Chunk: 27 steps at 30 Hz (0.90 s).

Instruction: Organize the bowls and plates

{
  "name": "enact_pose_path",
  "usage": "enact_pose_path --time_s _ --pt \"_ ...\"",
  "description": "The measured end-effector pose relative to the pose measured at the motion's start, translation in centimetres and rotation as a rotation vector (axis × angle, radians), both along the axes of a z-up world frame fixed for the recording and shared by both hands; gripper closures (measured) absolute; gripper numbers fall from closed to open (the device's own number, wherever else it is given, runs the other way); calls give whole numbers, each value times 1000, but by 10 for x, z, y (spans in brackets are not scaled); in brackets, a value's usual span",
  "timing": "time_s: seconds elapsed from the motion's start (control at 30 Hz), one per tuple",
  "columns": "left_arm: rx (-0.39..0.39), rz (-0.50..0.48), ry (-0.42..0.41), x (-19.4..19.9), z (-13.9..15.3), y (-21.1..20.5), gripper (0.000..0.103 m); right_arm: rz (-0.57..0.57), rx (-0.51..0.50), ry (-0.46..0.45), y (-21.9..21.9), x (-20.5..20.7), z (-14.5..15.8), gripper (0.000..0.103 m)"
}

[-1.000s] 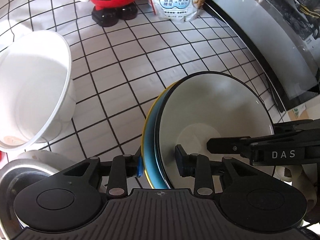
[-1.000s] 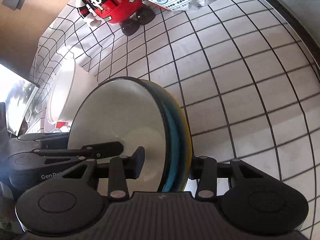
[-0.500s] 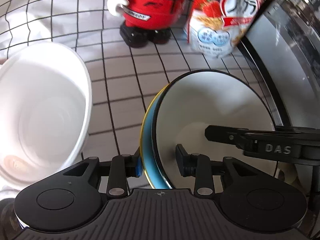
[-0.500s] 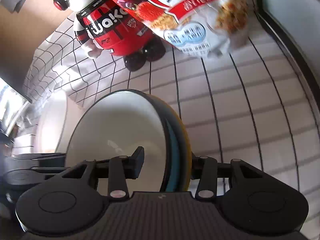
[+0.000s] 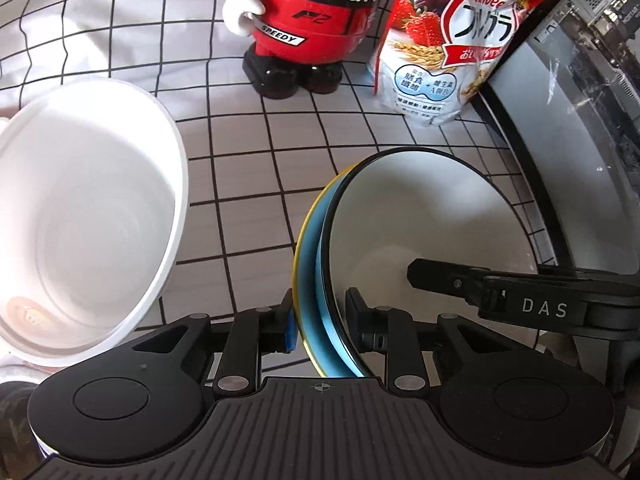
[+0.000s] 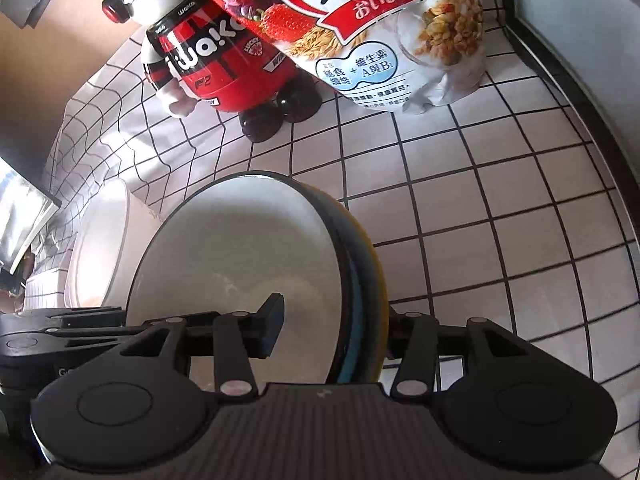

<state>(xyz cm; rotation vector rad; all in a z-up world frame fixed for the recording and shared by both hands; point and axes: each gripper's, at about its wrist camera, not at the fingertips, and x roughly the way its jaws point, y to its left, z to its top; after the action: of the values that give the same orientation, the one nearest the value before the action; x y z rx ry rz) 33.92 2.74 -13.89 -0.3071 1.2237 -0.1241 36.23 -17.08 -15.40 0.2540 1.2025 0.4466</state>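
Observation:
A nested stack of bowls (image 5: 420, 232), white inside with a black rim over a blue and a yellow one, hangs tilted on edge above the checked cloth. My left gripper (image 5: 320, 324) straddles its near rim; its jaws are closing, and the pads (image 5: 289, 330) press on the rim. The right gripper (image 6: 336, 320) straddles the opposite rim of the stack (image 6: 240, 256). Its jaws are opening, and a gap shows between the inner finger (image 6: 276, 320) and the bowl wall. Its outer finger is hidden behind the yellow rim.
A large white bowl (image 5: 88, 216) stands left of the stack, close by. At the back stand a red figurine (image 5: 304, 20) and a cereal bag (image 5: 448, 40). A black-framed panel (image 5: 560, 140) borders the right side. Bare checked cloth (image 6: 500, 208) lies right of the stack.
Both grippers and the stack have moved toward the figurine and the cereal bag. The left jaws have narrowed onto the rim. The right gripper's inner finger stands slightly farther from the bowl wall.

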Motion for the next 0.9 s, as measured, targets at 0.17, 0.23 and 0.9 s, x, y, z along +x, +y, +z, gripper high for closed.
enact_pose_path --time_s 0.17,0.23,0.9 --pt "-9 -7 -7 -5 2 0 72 -13 -12 -24 -3 -12 8 55" --pt "-3 -10 -11 -8 3 -1 71 -20 -19 -44 -4 -16 13 55" --pt "-66 71 -215 -50 49 47 69 -88 -133 -157 3 -42 35 55"
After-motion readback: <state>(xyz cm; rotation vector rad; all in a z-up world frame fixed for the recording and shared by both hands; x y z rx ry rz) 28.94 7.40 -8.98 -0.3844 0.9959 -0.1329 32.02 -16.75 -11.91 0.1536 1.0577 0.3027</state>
